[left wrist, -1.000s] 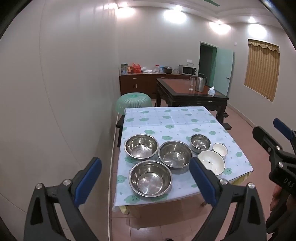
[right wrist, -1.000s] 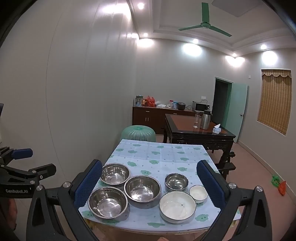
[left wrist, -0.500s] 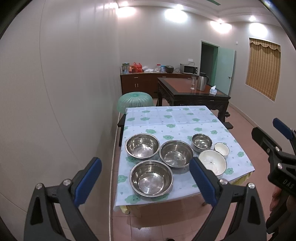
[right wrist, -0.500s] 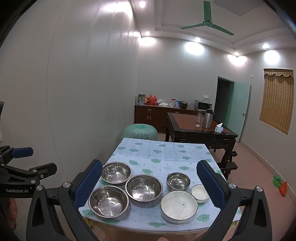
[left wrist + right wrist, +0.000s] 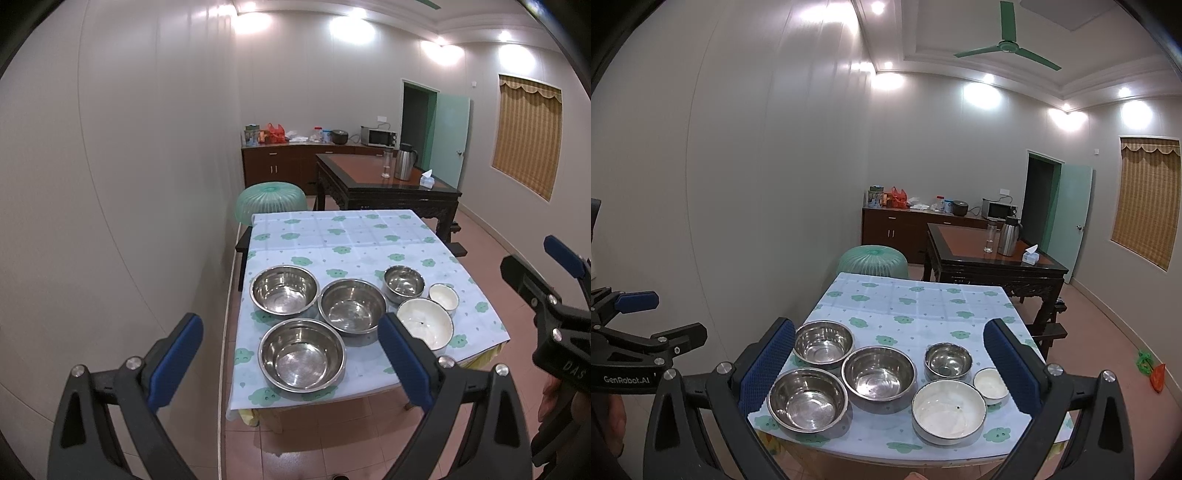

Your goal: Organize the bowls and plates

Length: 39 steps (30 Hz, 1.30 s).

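Six bowls [image 5: 879, 373] beyond both spread grippers [image 5: 890, 362]

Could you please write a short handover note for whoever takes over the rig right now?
Left gripper: open, empty, held short of the table's near edge.
Right gripper: open, empty, also off the table.
On the tablecloth, all apart and upright: three large steel bowls, a small steel bowl, a large white bowl and a small white bowl.
Done: nothing stacked or moved, as far as the layout shows.
Left: the whole job; no plates visible.
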{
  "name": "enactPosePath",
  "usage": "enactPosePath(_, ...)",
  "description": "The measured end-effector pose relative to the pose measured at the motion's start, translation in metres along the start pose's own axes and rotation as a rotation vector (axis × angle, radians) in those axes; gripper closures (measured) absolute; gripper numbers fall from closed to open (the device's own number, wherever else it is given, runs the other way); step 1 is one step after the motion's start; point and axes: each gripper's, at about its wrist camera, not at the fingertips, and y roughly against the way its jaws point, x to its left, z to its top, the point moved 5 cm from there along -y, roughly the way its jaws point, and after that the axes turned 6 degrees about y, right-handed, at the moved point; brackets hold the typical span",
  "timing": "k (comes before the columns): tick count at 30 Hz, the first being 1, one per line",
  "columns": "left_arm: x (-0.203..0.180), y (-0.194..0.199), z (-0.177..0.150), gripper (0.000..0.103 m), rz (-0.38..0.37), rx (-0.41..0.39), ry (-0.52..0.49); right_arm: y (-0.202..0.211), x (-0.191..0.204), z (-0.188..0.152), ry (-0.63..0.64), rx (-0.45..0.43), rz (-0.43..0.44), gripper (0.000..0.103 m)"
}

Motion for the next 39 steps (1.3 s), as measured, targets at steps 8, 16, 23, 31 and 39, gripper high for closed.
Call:
enactPosePath(8,0.001,-0.001,-0.001,0.006,0.003,0.003,-0.003,-0.006,0.001,-0.002,0.004,0.001,0.007,0.0)
enactPosePath(16,0.006,-0.012,-0.006,0.006,0.013,0.011,0.005,-0.01,0.0,-0.003,0.004,0.008,0.021,0.0)
enactPosePath(23,0.007,-0.017,-0.005,0.006,0.019,0.013,0.006,-0.012,-0.002,-0.003,0.004,0.008,0.026,0.0)
enactPosePath(31,0.004,-0.019,-0.001,0.006,0.023,0.013,0.007,-0.014,-0.003,0.0,0.014,0.005,0.035,0.0)
enactPosePath(39,-0.004,-0.028,0.001,0.006,0.04,0.026,0.012,-0.021,-0.004,0.0,0.012,0.015,0.051,0.0)
